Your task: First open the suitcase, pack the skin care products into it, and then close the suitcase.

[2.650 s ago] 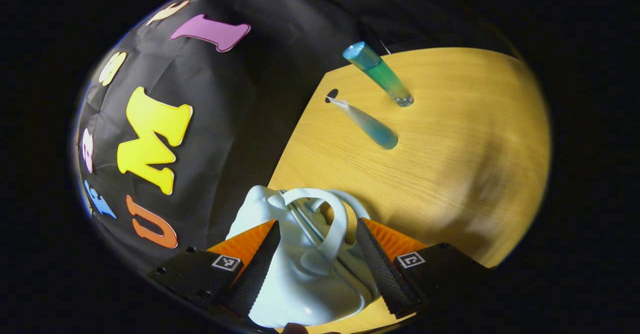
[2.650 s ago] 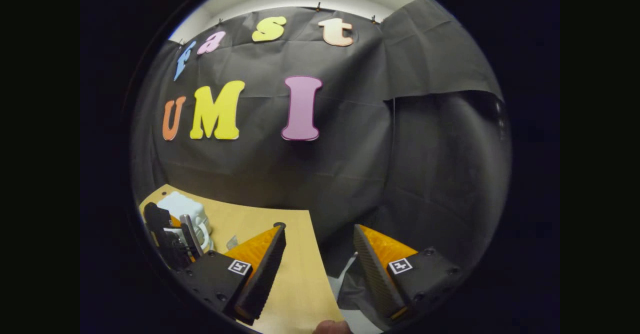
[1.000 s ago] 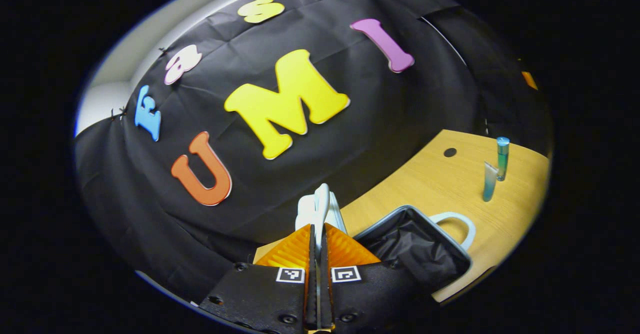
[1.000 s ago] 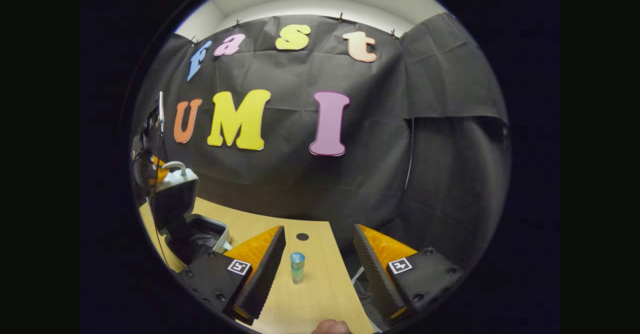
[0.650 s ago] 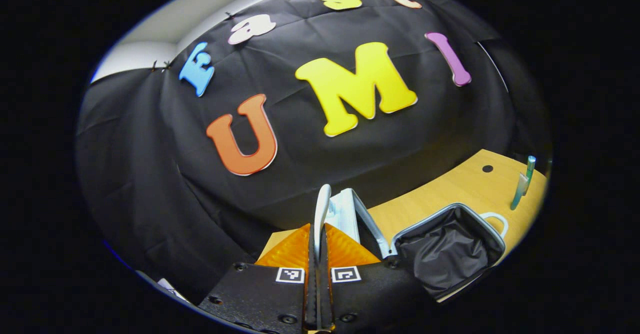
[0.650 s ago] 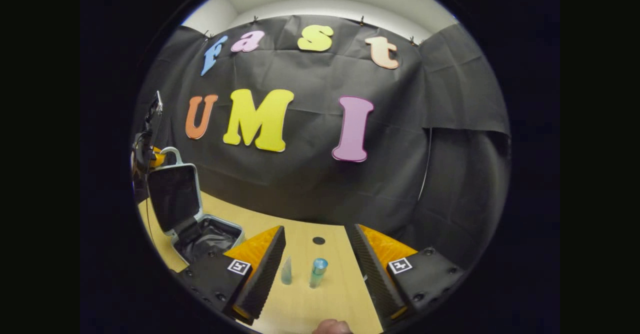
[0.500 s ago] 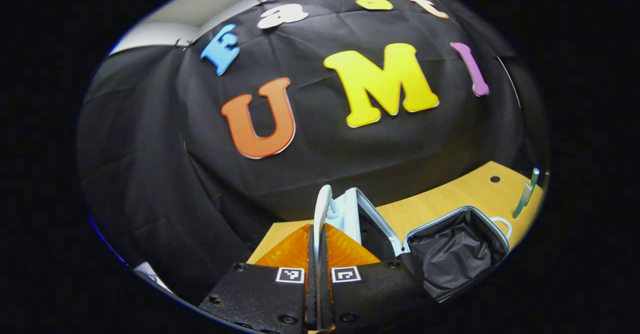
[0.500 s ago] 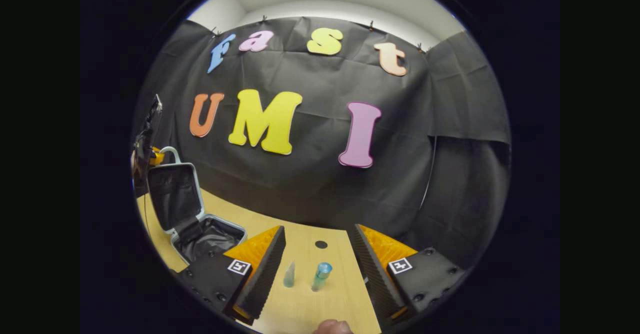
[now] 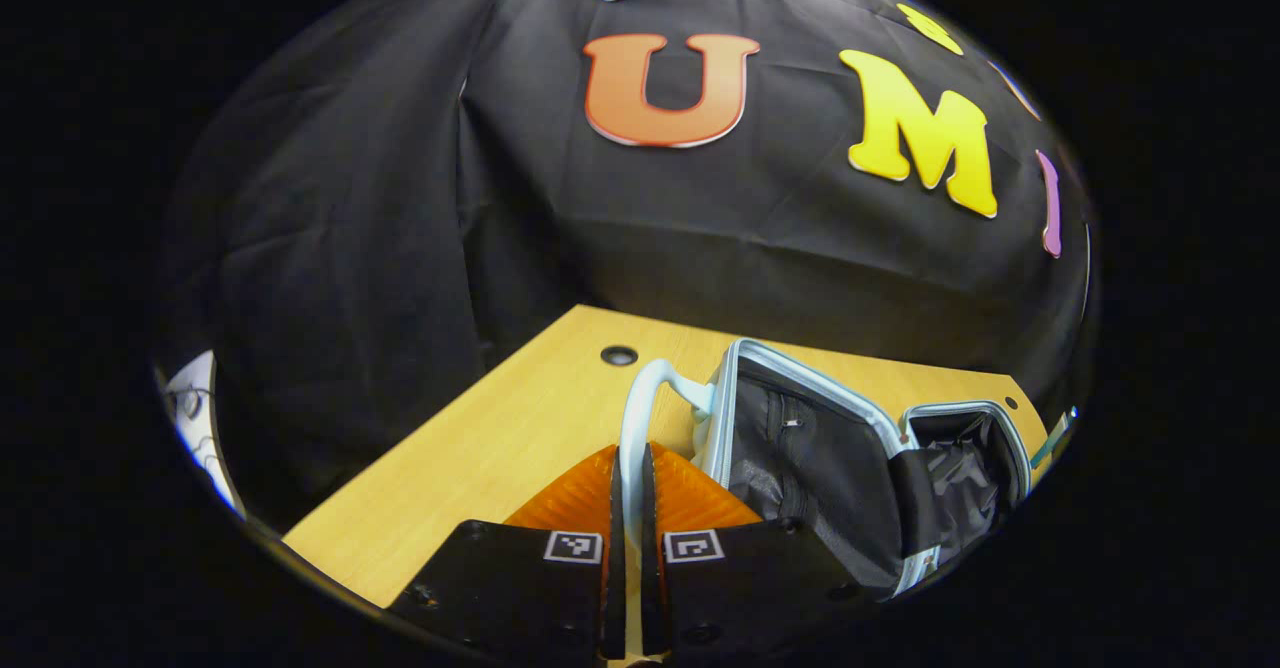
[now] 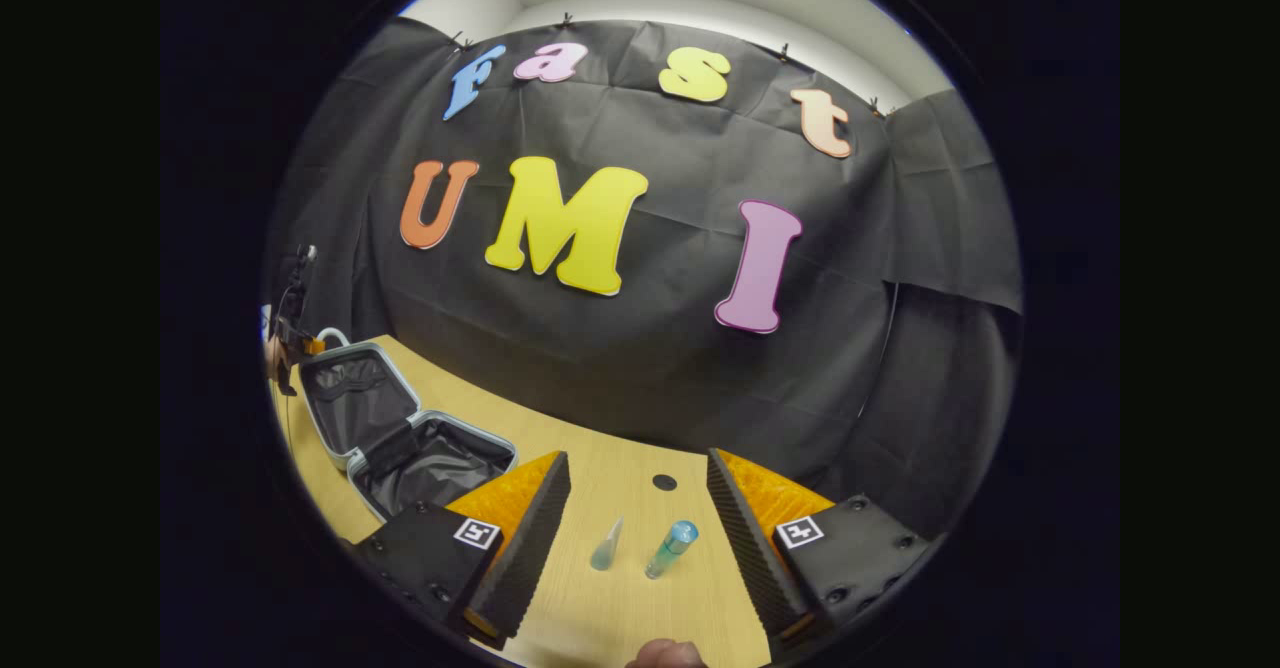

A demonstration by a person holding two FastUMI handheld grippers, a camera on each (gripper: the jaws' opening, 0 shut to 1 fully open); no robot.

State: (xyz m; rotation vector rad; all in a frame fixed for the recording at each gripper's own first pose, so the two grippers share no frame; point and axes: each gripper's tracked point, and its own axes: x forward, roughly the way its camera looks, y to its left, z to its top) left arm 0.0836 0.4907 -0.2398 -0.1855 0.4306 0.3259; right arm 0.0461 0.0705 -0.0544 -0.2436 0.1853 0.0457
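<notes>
You are holding the suitcase [image 9: 860,468] open at lower right of the left gripper view, your left hand-held gripper [image 9: 630,508] clenched on its handle [image 9: 640,418]. Packing and closing remain. Your right hand-held gripper [image 10: 638,528] is spread, with the tube [image 10: 606,546] and bottle [image 10: 670,548] lying between its fingers on the table [image 10: 640,598].

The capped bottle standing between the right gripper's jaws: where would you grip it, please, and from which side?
Probably the middle of the bottle, below its cap. It stands upright on the table, so come straight on with the open right gripper, one of the jaws either side, clear of the tube beside it.
</notes>
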